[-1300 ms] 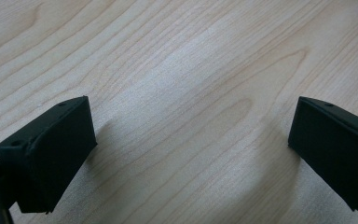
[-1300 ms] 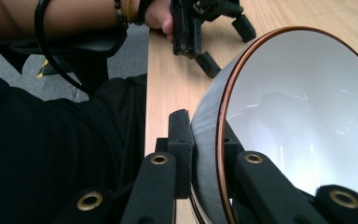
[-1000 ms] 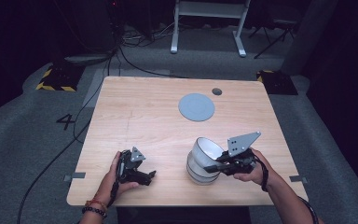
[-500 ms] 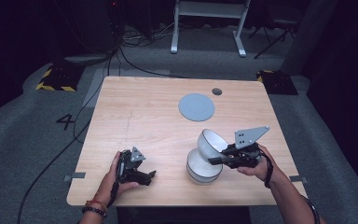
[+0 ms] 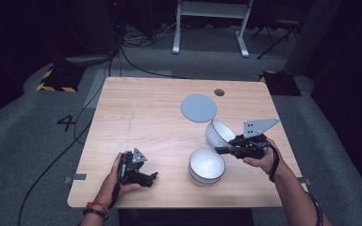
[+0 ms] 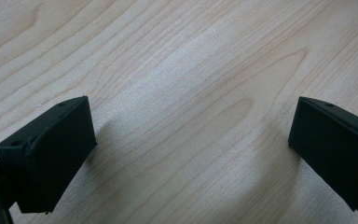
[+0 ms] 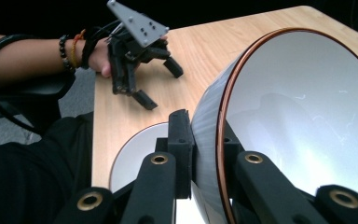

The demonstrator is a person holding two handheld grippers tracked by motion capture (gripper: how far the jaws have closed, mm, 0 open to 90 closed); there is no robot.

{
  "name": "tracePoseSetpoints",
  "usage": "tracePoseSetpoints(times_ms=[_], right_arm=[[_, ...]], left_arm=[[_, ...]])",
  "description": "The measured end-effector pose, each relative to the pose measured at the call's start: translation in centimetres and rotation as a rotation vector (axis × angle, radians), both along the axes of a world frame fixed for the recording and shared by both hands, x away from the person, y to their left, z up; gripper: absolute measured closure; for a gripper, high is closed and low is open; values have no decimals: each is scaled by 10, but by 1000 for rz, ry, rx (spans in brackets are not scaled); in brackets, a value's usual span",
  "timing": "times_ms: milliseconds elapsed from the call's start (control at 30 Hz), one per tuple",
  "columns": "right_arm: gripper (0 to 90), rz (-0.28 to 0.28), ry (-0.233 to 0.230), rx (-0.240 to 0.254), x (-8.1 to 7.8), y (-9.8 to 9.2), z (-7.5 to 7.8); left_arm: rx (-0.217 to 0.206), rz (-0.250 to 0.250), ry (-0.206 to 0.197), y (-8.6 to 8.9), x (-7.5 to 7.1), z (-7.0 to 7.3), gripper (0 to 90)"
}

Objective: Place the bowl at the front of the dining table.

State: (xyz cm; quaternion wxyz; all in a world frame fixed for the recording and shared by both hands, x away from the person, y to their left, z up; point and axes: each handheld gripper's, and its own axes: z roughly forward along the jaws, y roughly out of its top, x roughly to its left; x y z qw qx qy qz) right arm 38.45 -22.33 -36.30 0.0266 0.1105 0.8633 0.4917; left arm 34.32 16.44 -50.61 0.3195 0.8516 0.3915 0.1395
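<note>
The right claw (image 5: 221, 149) pinches the wall of a smooth, glossy white bowl (image 5: 217, 134) with a thin copper-coloured rim, one black jaw inside and one outside. The bowl is tipped on its side and held off the counter (image 5: 141, 117), its mouth facing sideways, its hollow holding nothing. Just beside and below it, a second white bowl (image 5: 207, 165) stands upright on the pale, wood-grained counter, round and deep, also with nothing in it. Farther back lies a flat, matte grey round disc (image 5: 198, 108), near a small dark hole (image 5: 219, 92) in the counter. The left claw (image 6: 191, 154) rests on the bare wood near the front edge, its blocky black jaws spread wide with only wood grain between them.
</note>
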Motion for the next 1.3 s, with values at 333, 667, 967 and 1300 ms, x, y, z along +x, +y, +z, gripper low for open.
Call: tracePoseSetpoints(times_ms=[333,667,967,1300], right_arm=[[823,-51,-10,-4,14,0,5],[822,-63,-1,-3,33,5,2],[822,-92,-2,-20,45,9,1],[822,-124,-1,-48,62,16,-2]], left_arm=[[0,-2,0,0,0,0,6],[1,-1,-2,0,0,0,6],[2,-4,-2,0,1,0,6],[-1,-4,-1,0,1,0,6]])
